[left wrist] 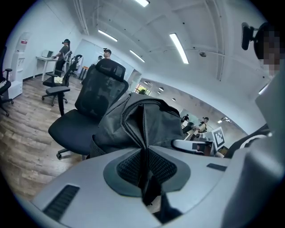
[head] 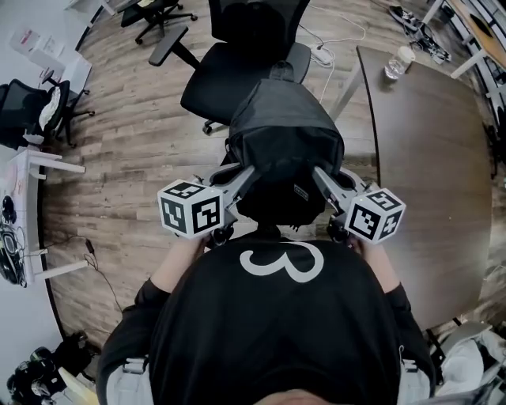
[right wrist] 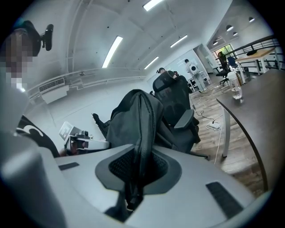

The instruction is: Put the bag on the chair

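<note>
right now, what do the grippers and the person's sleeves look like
The left gripper and right gripper are pale grey, each carrying a white cube with black square markers. Their jaws are broad grey shells with dark meshed pads. The person's sleeves are black.

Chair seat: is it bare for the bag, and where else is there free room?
The chair seat is bare, bordered by its backrest and armrest. The dark table is bare too, apart from a bottle at its far corner. Open floor lies to the chair's left in the head view. Crowded: cables between chair and table.
</note>
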